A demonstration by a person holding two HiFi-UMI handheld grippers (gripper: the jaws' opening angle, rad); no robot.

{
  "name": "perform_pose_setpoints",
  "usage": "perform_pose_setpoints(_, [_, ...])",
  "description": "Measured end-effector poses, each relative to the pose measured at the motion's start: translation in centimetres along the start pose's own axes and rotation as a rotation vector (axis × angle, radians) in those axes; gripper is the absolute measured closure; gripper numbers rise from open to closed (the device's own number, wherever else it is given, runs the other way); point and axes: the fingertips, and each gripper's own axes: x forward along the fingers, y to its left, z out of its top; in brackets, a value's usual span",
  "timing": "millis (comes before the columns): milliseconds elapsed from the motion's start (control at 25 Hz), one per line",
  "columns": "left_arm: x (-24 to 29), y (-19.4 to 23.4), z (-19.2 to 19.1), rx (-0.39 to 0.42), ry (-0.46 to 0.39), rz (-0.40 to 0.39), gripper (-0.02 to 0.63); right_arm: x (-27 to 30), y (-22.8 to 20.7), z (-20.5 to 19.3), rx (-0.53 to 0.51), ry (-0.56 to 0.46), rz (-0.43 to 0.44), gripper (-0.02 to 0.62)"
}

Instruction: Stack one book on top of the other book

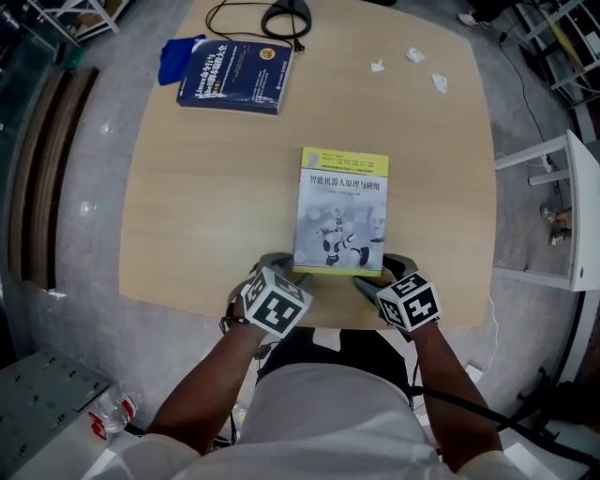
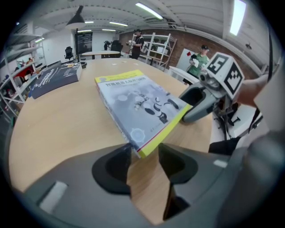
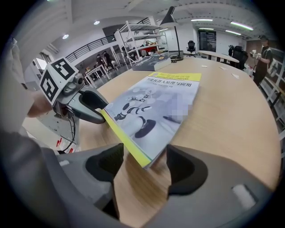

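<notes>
- Head view: pale wood table (image 1: 187, 234) with rounded corners, on a grey speckled floor (image 1: 84, 187); white rack (image 1: 562, 216) off the table at 3 o'clock.
- Two books counted, well apart. Grey-and-yellow book (image 1: 341, 211) flat, cover up, from mid-table toward 6 o'clock. Blue book (image 1: 234, 75) flat at 11 o'clock.
- One blue cloth (image 1: 173, 58) touching the blue book's 9 o'clock side; one black cable (image 1: 286, 17) looped at 12 o'clock; three white scraps (image 1: 415, 54) at 1 o'clock.
- Two grippers, one per hand, at the table's 6 o'clock edge. Left gripper (image 1: 286, 267) at the grey-and-yellow book's 7 o'clock corner, right gripper (image 1: 380, 270) at its 5 o'clock corner.
- Left gripper view: jaws spread, near corner of the grey-and-yellow book between the tips, not pinched as far as visible; bare wood below. Right gripper at 2 o'clock, blue book at 10 o'clock.
- Room behind: brick wall (image 2: 178, 42), metal shelving (image 2: 156, 46), strip lights overhead, two people (image 2: 199, 60) standing at 12 to 1 o'clock.
- Right gripper view: jaws spread, other near corner of the same book between the tips, gap showing on each side. Left gripper at 9 o'clock, blue book at 12 o'clock.
- One black lamp (image 3: 171, 26) beyond the blue book; further shelving; one person at 3 o'clock.
</notes>
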Motion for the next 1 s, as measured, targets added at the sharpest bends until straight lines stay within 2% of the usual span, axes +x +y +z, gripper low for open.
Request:
perform_pose_setpoints(160, [-0.2,0.0,-0.3,0.025,-0.001,0.029,0.396,-0.5,0.0,-0.1,-0.001,-0.011,-0.003,0.291])
perform_pose_setpoints(360, [-2.2,0.1,-0.4,0.075,-0.01,0.046,0.396,-4.0,-1.1,-0.2,-0.001,-0.066,-0.077,0.291])
perform_pose_setpoints(480, [-3.8,0.3,-0.5,0.068,-0.061,0.081,0.437,-7.2,-1.8,-0.3,0.051,-0.143,-0.123,0.294])
perform_pose_setpoints(560, [-4.6,0.4,-0.5,0.048,-0.108,0.112,0.516,-9.7,-2.0,0.1,0.113,-0.242,-0.137,0.367])
perform_pose_setpoints(600, [-5.2,0.2,-0.5,0.026,-0.135,0.123,0.58,-11.0,-1.9,0.4,0.152,-0.303,-0.133,0.428])
perform_pose_setpoints(640, [-5.8,-0.1,-0.3,-0.001,-0.168,0.125,0.6,-12.3,-1.7,0.7,0.193,-0.363,-0.122,0.526])
perform_pose_setpoints(680, [-6.5,-0.7,0.1,-0.033,-0.207,0.116,0.601,-13.4,-1.3,1.0,0.229,-0.418,-0.102,0.594])
perform_pose_setpoints(760, [-7.9,-2.2,0.9,-0.115,-0.295,0.084,0.601,-15.5,-0.2,1.3,0.266,-0.501,-0.059,0.594])
perform_pose_setpoints(880, [-10.2,-5.0,2.1,-0.221,-0.406,0.052,0.601,-18.5,2.0,1.3,0.245,-0.592,-0.012,0.594])
perform_pose_setpoints(1000, [-12.8,-8.2,2.7,-0.226,-0.472,0.064,0.601,-21.6,4.8,0.8,0.203,-0.674,0.046,0.594])
